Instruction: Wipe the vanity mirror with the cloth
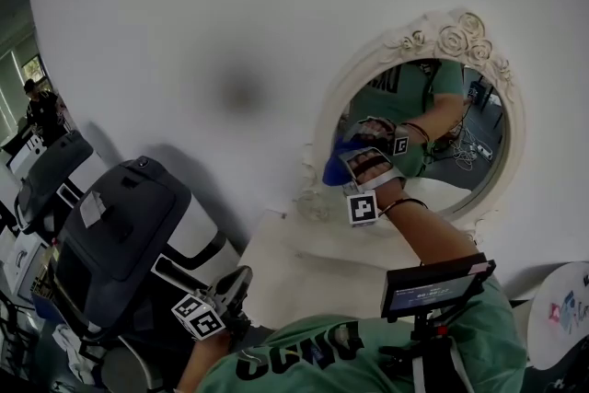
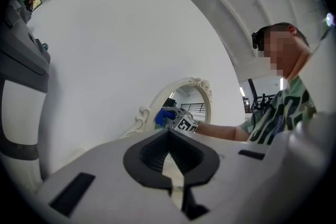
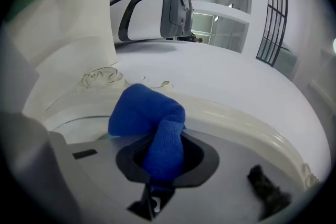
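Blue terry cloth (image 3: 149, 123) is bunched in the right claw (image 3: 160, 165). Its jaws are clenched on a fold, and the rest bulges out past the tips. The wad presses on the glass of the vanity mirror (image 1: 451, 40) at its left side, just inside the cream carved frame (image 3: 236, 118). From the head view, the reflection of cloth and claw meets them at the glass.

The left claw (image 1: 235, 283) hangs low, off the front left corner of the desk (image 1: 294, 267) and well apart from the mirror. Its jaws are drawn together with nothing between them, and they point up toward the mirror.

The oval mirror stands at the desk's back edge, against a plain white wall (image 1: 184, 32). A bulky grey-and-white machine (image 1: 129, 235) stands left of the desk, close beside the left claw. A small lit screen (image 1: 433, 285) on a mount sits below the outstretched right forearm.
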Demonstrator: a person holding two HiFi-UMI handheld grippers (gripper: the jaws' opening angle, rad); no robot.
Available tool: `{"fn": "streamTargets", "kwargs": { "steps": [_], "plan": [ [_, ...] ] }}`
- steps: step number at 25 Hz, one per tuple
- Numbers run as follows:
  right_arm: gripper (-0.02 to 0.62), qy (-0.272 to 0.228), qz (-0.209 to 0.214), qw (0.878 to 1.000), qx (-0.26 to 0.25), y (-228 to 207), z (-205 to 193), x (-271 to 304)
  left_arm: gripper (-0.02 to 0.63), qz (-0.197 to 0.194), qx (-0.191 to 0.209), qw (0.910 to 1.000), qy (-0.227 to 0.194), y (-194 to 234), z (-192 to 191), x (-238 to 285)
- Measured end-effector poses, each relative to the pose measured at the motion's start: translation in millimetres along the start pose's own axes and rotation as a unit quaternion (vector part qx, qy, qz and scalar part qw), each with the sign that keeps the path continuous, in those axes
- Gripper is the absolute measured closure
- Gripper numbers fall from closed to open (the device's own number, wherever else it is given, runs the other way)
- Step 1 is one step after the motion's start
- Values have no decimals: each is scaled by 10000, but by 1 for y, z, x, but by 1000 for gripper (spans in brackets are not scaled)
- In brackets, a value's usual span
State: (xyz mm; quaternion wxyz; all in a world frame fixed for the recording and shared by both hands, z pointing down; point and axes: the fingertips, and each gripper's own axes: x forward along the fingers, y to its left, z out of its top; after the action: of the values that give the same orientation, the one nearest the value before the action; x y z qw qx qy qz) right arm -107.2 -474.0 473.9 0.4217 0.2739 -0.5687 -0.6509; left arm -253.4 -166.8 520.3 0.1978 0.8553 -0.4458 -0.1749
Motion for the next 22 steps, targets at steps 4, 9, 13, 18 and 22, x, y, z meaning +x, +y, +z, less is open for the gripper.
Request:
{"fn": "streamTargets", "kwargs": {
  "steps": [4,9,13,18,22],
  "plan": [
    [545,142,77,9998,70,11,-27,-20,606,-256,-4,9996,150,-8,-4,23],
    [545,636,261,9973,269,38,-95,-72,606,-728,-21,9964,426,-25,-14,66],
    [545,1444,427,9882,267,67,-180,-137,606,-1222,-55,9903,663,-48,-28,108],
    [545,2463,735,9657,372,105,-277,-211,606,-1739,-102,9805,911,-80,-48,150],
    [545,2824,783,9552,415,119,-310,-236,606,-1952,-124,9753,1026,-98,-59,165]
  ]
}}
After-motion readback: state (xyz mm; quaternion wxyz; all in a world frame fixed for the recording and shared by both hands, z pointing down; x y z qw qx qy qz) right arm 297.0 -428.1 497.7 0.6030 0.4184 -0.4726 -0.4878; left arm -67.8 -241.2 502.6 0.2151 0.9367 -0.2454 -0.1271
